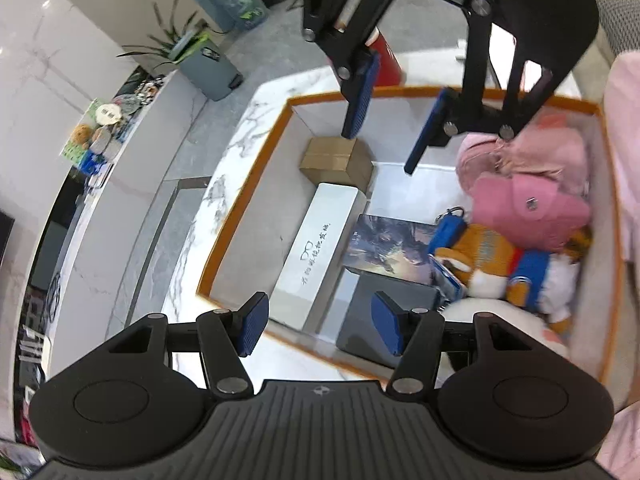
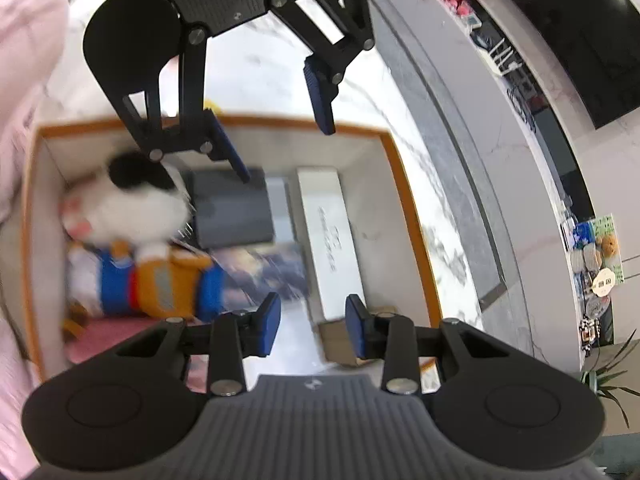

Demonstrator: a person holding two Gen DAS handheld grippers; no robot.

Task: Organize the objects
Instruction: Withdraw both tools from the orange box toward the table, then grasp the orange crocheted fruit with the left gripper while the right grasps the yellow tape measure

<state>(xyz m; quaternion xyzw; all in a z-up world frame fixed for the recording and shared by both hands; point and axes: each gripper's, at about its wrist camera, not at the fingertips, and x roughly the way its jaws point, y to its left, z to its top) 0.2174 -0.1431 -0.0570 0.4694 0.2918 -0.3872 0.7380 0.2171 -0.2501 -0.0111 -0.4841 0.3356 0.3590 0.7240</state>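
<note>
An orange-rimmed white storage box [image 1: 240, 208] [image 2: 412, 208] sits on a marble table. It holds a brown carton [image 1: 336, 158] [image 2: 338, 344], a long white box [image 1: 324, 248] [image 2: 326, 236], a dark grey box [image 1: 360, 312] [image 2: 232, 212], a picture book [image 1: 392, 248], pink plush toys [image 1: 528, 208], an orange-and-blue plush [image 1: 492, 264] [image 2: 160, 280] and a white plush [image 2: 136, 204]. My left gripper [image 1: 318, 330] is open and empty above the box's near edge; it also shows in the right wrist view [image 2: 276, 124]. My right gripper [image 2: 312, 326] is open and empty over the box, also visible in the left wrist view [image 1: 392, 128].
The marble table [image 1: 224, 184] [image 2: 432, 128] carries the box near its edge. A red object [image 1: 386, 56] stands behind the box. A grey bin [image 1: 208, 64], plants and a water bottle [image 1: 240, 4] stand on the floor. A shelf with small items [image 1: 96, 136] [image 2: 596, 264] runs alongside.
</note>
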